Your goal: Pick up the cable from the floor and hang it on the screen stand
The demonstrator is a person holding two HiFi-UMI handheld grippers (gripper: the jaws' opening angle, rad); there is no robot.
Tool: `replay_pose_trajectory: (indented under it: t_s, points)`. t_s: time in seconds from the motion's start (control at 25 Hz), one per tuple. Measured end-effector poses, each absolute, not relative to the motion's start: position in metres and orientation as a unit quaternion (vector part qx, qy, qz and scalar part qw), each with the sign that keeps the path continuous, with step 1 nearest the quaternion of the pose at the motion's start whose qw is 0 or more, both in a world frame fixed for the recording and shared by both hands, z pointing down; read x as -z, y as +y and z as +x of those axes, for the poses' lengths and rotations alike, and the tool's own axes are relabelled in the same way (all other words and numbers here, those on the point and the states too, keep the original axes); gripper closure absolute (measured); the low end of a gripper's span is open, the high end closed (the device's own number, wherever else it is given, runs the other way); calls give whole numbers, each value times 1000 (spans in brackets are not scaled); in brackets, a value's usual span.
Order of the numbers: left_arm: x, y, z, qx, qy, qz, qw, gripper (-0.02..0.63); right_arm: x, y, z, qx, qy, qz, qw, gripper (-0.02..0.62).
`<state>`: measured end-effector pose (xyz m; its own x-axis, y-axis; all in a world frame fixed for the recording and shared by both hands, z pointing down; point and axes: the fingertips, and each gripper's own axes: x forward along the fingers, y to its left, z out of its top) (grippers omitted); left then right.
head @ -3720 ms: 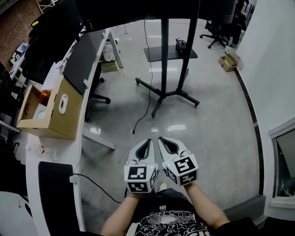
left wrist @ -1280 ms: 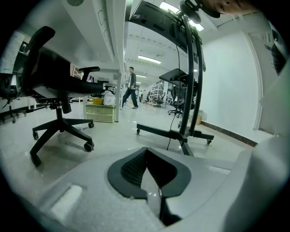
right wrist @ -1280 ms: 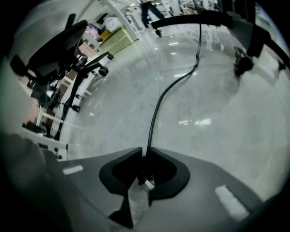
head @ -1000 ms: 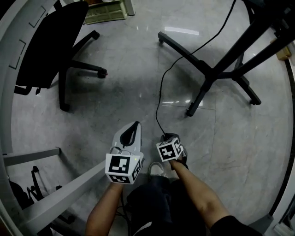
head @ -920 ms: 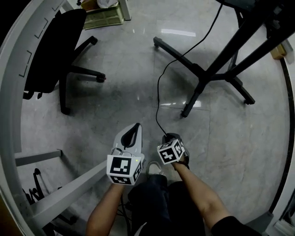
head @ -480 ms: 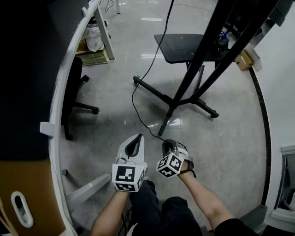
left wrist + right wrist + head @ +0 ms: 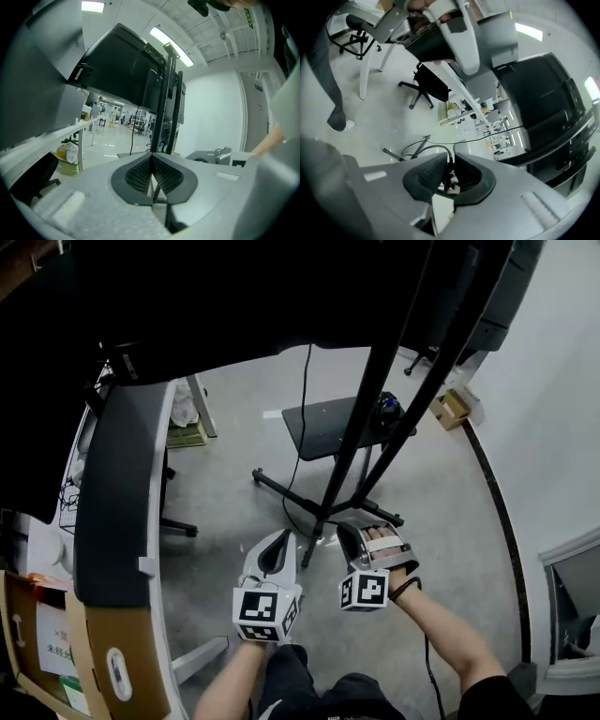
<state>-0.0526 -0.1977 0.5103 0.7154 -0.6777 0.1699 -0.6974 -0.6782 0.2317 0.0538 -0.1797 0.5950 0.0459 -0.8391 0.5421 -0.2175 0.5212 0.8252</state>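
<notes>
Two grippers side by side in the head view, low before the foot of the screen stand [image 7: 364, 418]. Fingers wrapped over the top of the right gripper [image 7: 361, 532]; left gripper [image 7: 279, 547] just beside it, both forearms stretched forward. Black cable [image 7: 303, 427] dropping from under the dark screen [image 7: 281, 296], past the stand's shelf [image 7: 319, 432], then curling toward the grippers; last stretch hard to trace here, probably ending at the right jaws.

Left gripper view: pads pressed together, nothing between them. Aimed almost level at the stand's two uprights.

Right gripper view: jaws narrow, clamped on the cable's plug end [image 7: 449, 180], with the thin line trailing off over the floor [image 7: 379, 122]. Rolled over and tipped downward.

Judged as the carry step: pick-up done, hanging not yet. Next calls for raising the held end to the shelf or a bar of the stand, draping enough slack over to keep it there, only then easing the grip.
</notes>
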Motion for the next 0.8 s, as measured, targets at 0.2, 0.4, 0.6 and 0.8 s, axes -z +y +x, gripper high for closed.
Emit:
replay_pose_trajectory:
  t_s: [0.2, 0.4, 0.6, 0.8]
  points:
    - [-436, -218, -32, -8, -349, 928, 131, 615, -473, -211, 78, 336, -596, 438, 583, 545]
    - [-367, -237, -18, 17, -329, 938, 103, 615, -368, -237, 89, 401, -551, 463, 567, 545]
    - [-307, -250, -13, 46, -318, 944, 75, 615, -267, -258, 102, 451, -507, 498, 540, 546]
    - [-262, -259, 4, 52, -306, 949, 65, 615, -182, -272, 117, 491, -473, 529, 506, 545]
